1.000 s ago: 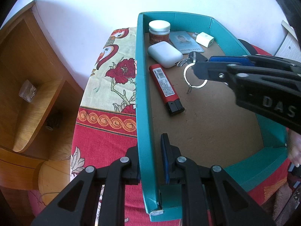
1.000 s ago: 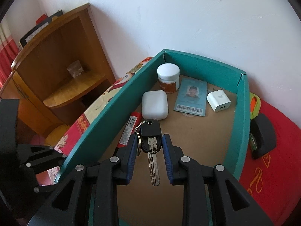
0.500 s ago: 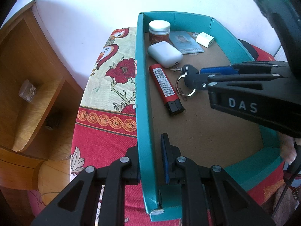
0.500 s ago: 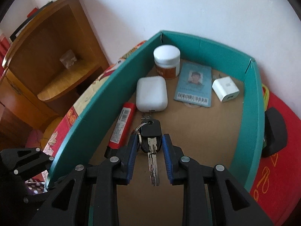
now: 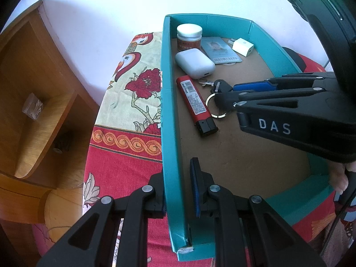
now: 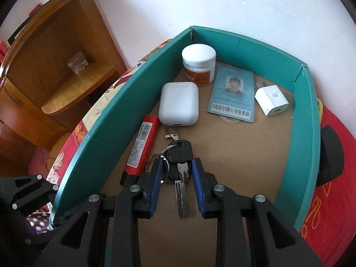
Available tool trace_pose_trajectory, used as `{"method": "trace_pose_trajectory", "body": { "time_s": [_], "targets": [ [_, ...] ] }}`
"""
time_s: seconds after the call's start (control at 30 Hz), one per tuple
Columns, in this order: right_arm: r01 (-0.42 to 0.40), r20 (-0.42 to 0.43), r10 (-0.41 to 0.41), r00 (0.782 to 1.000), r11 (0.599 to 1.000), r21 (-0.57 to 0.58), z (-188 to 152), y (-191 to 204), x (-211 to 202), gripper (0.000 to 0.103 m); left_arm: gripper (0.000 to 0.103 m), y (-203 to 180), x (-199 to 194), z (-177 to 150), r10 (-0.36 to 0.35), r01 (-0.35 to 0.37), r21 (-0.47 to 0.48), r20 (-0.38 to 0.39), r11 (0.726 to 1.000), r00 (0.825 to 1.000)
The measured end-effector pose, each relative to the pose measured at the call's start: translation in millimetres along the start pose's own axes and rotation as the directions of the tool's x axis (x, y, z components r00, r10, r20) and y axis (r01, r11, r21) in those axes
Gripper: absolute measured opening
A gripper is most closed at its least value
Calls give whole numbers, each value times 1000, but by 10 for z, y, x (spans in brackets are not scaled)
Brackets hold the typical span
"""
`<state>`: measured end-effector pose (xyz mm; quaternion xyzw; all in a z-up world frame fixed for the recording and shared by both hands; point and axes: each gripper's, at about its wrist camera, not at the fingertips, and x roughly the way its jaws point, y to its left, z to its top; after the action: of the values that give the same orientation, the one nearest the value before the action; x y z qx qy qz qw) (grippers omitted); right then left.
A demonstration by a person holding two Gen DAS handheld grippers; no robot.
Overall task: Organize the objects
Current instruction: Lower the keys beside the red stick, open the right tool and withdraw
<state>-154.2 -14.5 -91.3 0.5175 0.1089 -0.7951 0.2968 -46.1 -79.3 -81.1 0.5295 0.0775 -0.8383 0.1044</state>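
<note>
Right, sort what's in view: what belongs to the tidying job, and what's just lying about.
Part of the job:
keys, between the right gripper fingers
teal tray, left gripper astride its wall
red lighter
white earbud case
jar
ID card
white charger

Lying about:
wooden shelf
floral cloth

- Far end of the teal box is crowded: jar, earbud case, ID card, charger.
- Lighter lines the left wall.
- Bare cardboard lies near and right.
</note>
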Motion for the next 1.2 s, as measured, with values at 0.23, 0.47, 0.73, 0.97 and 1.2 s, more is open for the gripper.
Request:
{"method": "trace_pose_trajectory", "body": {
  "time_s": [0.23, 0.47, 0.73, 0.97, 1.2],
  "targets": [
    [-7, 1, 7, 1000, 1000, 0, 4, 58, -24, 28, 14, -2, -2, 0, -2, 2, -2, 2, 1000, 1000],
    [4, 4, -4, 1000, 1000, 3, 4, 115, -23, 29, 14, -19, 5, 4, -1, 1, -3, 5, 1000, 1000],
    [-25, 30, 23, 999, 997, 68, -32, 39, -96, 33, 14, -37, 10, 11, 8, -8, 3, 7, 1000, 1000],
    [-41, 110, 33, 993, 996, 76, -124, 4, -430, 42, 14, -37, 3, 1, 5, -5, 2, 5, 1000, 1000],
    [-53, 188, 37, 981, 995, 83, -271, -81, -823, 43, 14, -10, 21, 38, -28, 27, -56, -12, 998, 1000]
  ]
}}
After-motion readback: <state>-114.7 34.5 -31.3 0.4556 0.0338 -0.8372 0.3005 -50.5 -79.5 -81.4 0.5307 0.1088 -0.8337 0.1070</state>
